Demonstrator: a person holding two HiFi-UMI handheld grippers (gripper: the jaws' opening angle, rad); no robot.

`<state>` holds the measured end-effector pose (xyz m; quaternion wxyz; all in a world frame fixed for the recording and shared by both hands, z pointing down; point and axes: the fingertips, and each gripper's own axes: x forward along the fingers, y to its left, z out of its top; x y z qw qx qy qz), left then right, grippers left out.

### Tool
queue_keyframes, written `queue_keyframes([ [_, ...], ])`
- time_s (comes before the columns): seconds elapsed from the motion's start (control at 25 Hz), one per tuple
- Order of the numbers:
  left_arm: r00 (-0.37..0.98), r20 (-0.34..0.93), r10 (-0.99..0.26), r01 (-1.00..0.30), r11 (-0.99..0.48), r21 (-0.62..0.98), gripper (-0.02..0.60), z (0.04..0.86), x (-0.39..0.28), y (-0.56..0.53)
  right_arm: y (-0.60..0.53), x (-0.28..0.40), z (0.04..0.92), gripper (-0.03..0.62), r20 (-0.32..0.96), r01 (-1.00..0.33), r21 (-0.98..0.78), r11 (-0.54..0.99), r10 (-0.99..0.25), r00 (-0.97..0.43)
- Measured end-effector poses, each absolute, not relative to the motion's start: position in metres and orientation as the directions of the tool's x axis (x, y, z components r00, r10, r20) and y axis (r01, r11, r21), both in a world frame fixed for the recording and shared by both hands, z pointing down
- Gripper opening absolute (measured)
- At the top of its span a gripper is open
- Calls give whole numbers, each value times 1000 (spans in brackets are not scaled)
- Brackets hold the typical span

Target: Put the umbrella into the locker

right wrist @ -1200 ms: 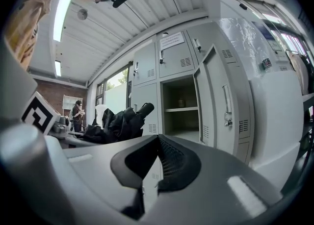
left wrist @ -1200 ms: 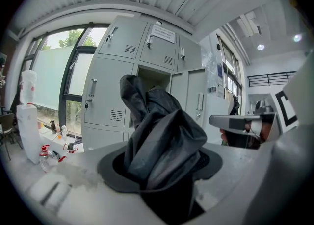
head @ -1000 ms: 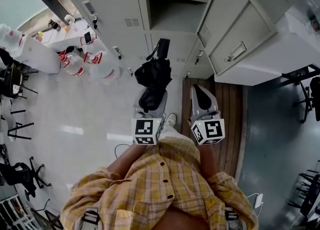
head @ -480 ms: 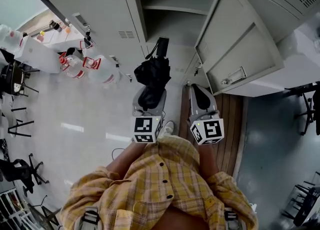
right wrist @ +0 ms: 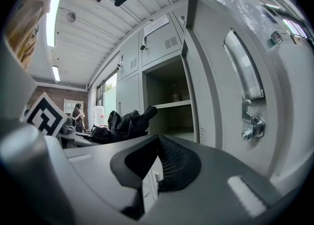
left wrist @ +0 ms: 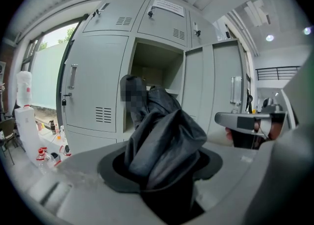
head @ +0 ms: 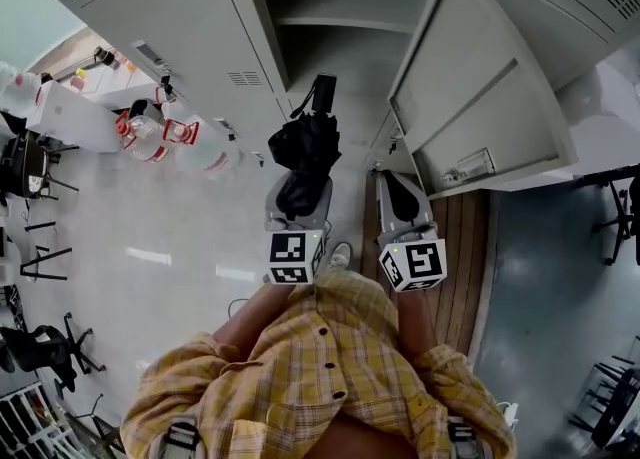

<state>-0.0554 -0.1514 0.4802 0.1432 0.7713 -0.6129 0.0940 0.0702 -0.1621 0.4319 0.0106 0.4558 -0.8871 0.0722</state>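
Note:
A folded black umbrella [head: 306, 147] sticks out forward from my left gripper [head: 299, 199], which is shut on its bunched fabric. In the left gripper view the umbrella [left wrist: 164, 138] fills the space between the jaws of the left gripper [left wrist: 167, 177] and points at the open locker compartment [left wrist: 153, 69]. That compartment [head: 335, 42] lies just ahead, with a shelf inside and its door [head: 480, 97] swung out to the right. My right gripper [head: 398, 187] hangs beside the left one, shut and empty. Its view shows the right gripper [right wrist: 156, 167], the umbrella [right wrist: 122, 123] and the door [right wrist: 230, 96].
Large water bottles [head: 195, 147] stand on the floor at the left by the closed lockers [head: 160, 17]. A strip of wooden flooring [head: 460, 277] runs under the open door. Black chairs [head: 25, 162] sit at the far left. A person [right wrist: 78, 113] stands far off.
Both grippers have moved forward toward the open locker, which now sits closer and larger in the head view. The umbrella stays in the left gripper.

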Motion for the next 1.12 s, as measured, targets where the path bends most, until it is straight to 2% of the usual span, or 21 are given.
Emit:
queue_keyframes([
  [0.56,311,385,-869,-950,-283,129,258,487,-66,-209,-203,51,427,-3,112,-847,-128,516,-841,-530],
  [1.12,339,379,-861,-941,-317,121,258,490,-62,-274,-228,47,436,-4,133,-865,-123,487,-856,-500],
])
